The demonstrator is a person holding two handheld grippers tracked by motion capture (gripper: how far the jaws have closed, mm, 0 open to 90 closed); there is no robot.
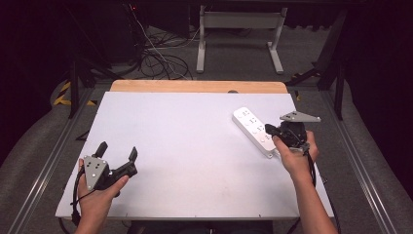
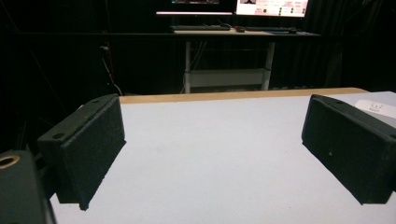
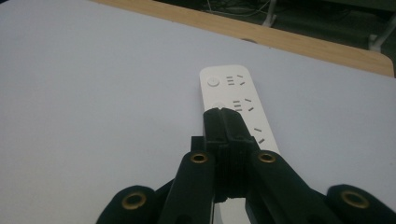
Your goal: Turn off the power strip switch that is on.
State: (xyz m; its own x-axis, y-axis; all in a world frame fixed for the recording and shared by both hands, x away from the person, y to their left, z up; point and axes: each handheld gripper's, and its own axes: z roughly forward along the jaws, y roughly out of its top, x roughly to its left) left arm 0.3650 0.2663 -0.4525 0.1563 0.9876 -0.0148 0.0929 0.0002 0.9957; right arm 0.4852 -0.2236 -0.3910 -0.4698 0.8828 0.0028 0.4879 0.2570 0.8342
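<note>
A white power strip (image 1: 248, 121) lies flat at the right of the white table top (image 1: 195, 146), set at a slant; its round button (image 3: 213, 81) is at the far end. My right gripper (image 1: 269, 129) is shut with nothing between its jaws, and its tip (image 3: 223, 113) is over the middle of the strip (image 3: 229, 81). Whether the tip touches the strip I cannot tell. My left gripper (image 1: 118, 150) is held low at the front left with its jaws wide open and nothing between them (image 2: 212, 149). A corner of the strip (image 2: 376, 107) peeks out behind its right jaw.
A wooden edge (image 1: 195, 86) runs along the table's far side. Beyond it are a white desk frame (image 1: 238, 34) and loose cables (image 1: 160, 53) on the floor. Metal rails (image 1: 48, 156) flank the table on both sides.
</note>
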